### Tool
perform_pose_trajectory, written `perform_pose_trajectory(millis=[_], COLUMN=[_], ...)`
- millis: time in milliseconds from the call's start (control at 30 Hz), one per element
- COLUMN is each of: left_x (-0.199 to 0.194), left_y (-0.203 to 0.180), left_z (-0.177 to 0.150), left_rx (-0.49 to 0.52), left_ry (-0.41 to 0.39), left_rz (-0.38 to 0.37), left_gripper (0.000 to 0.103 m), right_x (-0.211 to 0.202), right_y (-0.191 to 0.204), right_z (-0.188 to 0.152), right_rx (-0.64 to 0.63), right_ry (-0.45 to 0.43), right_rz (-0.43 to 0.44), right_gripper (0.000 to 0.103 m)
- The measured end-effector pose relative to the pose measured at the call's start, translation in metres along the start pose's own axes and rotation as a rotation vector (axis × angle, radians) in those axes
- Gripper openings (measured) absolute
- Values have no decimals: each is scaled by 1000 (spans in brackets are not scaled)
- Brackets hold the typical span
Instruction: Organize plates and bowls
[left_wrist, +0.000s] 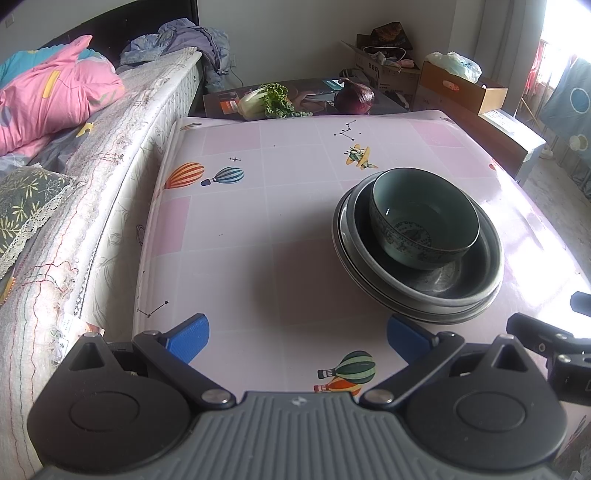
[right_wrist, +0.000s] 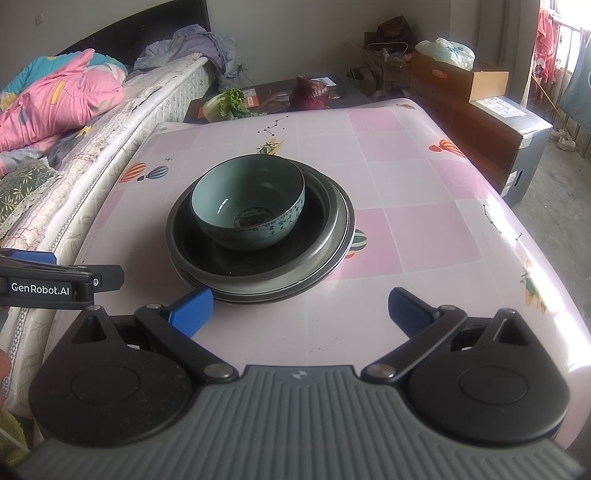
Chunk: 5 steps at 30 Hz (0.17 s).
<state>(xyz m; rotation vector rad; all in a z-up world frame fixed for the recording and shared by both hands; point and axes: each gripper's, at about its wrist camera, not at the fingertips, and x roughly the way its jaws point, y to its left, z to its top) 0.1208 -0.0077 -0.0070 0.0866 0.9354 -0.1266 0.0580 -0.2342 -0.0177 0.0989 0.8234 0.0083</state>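
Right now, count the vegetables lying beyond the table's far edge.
2. A leafy green cabbage lies on the left of the dark surface behind the table, and a red onion sits to its right. Others may be hidden.

A lived-in home bedroom: a bed (left_wrist: 122, 122) with a pink quilt (left_wrist: 55, 92) runs just beside the balloon-patterned surface (left_wrist: 258, 221), and cardboard boxes (left_wrist: 454, 88) are stacked beyond that surface's far corner.

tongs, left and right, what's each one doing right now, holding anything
Left tongs: open, holding nothing, short of the stack of plates.
Right tongs: open, holding nothing.
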Motion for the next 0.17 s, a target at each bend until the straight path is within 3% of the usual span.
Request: perform_pose_trajectory(millis=[167], left_x=[0], left_y=[0], left_z=[0], left_rx=[0], left_ry=[0], left_rz=[0], left_gripper=[103], right_x=[-1], right_y=[1], right_z=[0], right_rx=[-1], right_ry=[-1], right_rz=[1], right_gripper=[102])
